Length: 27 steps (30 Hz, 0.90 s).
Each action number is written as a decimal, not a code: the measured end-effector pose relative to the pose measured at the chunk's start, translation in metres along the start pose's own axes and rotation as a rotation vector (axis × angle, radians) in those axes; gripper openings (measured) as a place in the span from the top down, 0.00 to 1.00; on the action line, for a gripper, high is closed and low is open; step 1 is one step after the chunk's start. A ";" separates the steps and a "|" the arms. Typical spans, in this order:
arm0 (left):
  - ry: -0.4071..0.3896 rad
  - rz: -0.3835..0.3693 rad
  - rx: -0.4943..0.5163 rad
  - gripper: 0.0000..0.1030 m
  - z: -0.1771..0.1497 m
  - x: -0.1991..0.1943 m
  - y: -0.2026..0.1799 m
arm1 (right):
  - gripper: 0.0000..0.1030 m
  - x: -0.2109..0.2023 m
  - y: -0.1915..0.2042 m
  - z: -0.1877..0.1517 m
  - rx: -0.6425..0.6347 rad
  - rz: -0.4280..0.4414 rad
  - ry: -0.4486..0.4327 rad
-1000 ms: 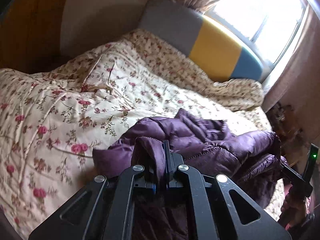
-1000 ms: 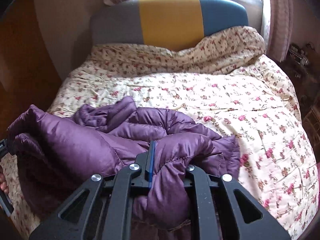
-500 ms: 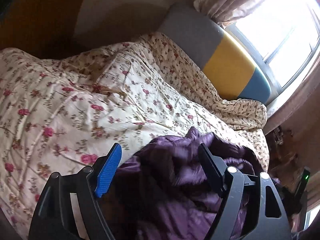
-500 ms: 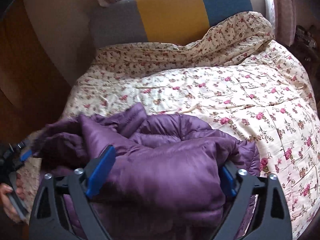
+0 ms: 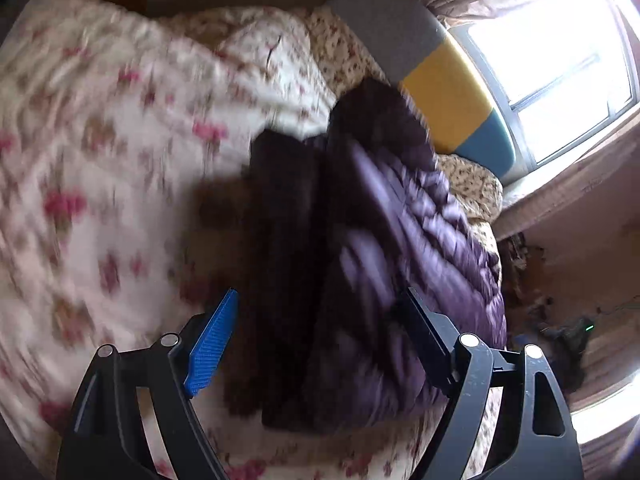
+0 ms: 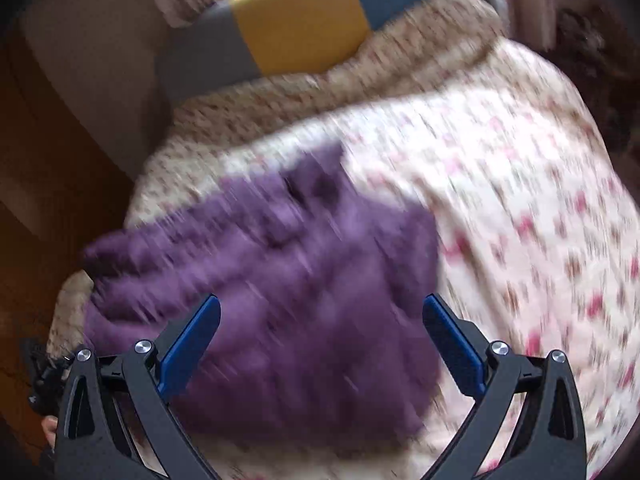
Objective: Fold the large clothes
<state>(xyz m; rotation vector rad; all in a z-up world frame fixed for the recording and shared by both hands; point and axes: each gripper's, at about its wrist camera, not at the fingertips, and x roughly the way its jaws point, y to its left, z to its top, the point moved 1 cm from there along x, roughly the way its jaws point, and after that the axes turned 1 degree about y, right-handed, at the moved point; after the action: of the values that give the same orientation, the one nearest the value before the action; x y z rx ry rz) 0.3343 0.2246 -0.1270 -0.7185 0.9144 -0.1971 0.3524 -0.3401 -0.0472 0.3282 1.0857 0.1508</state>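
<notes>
A purple puffer jacket [image 5: 400, 220] lies bunched on the flowered quilt [image 5: 100, 160], blurred by motion. In the left wrist view my left gripper [image 5: 320, 296] hovers over the jacket's near end. Its jaws are opening, and the blue pad [image 5: 210, 344] stands off the cloth without pressing on it. In the right wrist view the jacket [image 6: 300, 280] spreads beneath my right gripper [image 6: 322, 300]. That gripper is open wide, with both blue pads clear of the fabric and nothing held.
A grey, yellow and blue headboard [image 6: 300, 16] stands at the far end of the bed, under a bright window [image 5: 560, 40]. The quilt [image 6: 520, 200] stretches to the right of the jacket. A dark wooden wall [image 6: 48, 200] runs along the left side.
Both grippers were shut on folds of the jacket, then let go and opened wide. The jacket dropped onto the quilt. Both cameras swung and tipped downward, which blurs the views.
</notes>
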 end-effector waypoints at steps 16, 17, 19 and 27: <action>0.057 -0.065 0.109 0.84 -0.024 -0.014 -0.020 | 0.87 -0.013 0.017 -0.056 -0.147 -0.030 0.069; 0.060 -0.070 0.111 0.84 -0.027 -0.019 -0.018 | 0.87 -0.018 0.017 -0.062 -0.158 -0.032 0.072; 0.069 -0.073 0.118 0.84 -0.037 -0.028 -0.015 | 0.87 -0.029 0.014 -0.079 -0.184 -0.031 0.082; 0.106 -0.083 0.152 0.84 -0.106 -0.079 0.001 | 0.87 -0.086 -0.003 -0.168 -0.242 -0.028 0.127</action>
<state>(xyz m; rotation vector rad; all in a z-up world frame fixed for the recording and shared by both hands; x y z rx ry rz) 0.2030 0.2089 -0.1181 -0.6098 0.9602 -0.3776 0.1640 -0.3350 -0.0471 0.0865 1.1835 0.2782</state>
